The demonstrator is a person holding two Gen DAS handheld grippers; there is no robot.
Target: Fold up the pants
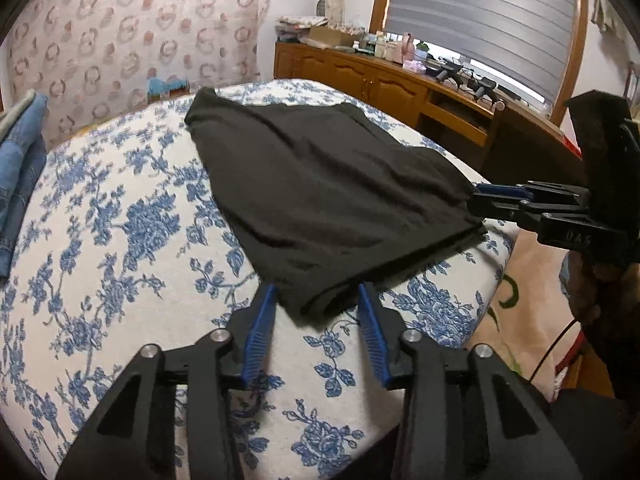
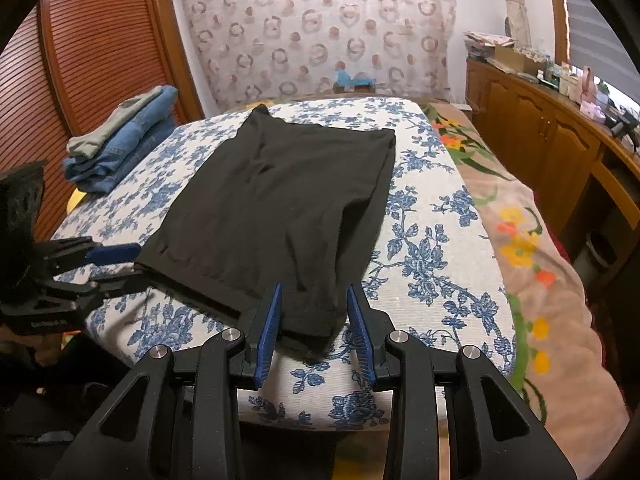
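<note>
Black pants (image 1: 320, 196) lie flat, folded lengthwise, on a white and blue floral cushion (image 1: 120, 240). They also show in the right wrist view (image 2: 276, 208). My left gripper (image 1: 316, 292) is open, its blue pads (image 1: 260, 328) either side of the near left corner of the pants. My right gripper (image 2: 314, 292) is open, its pads (image 2: 270, 328) either side of the near right corner. In the left wrist view the right gripper (image 1: 480, 196) sits at the pants' right edge. In the right wrist view the left gripper (image 2: 134, 262) sits at the left corner.
A stack of folded jeans (image 2: 120, 144) lies at the far left of the cushion. A floral blanket (image 2: 540, 280) covers the bed to the right. A wooden cabinet (image 2: 540, 128) with clutter stands along the right wall. A slatted wooden door (image 2: 88, 60) is at the left.
</note>
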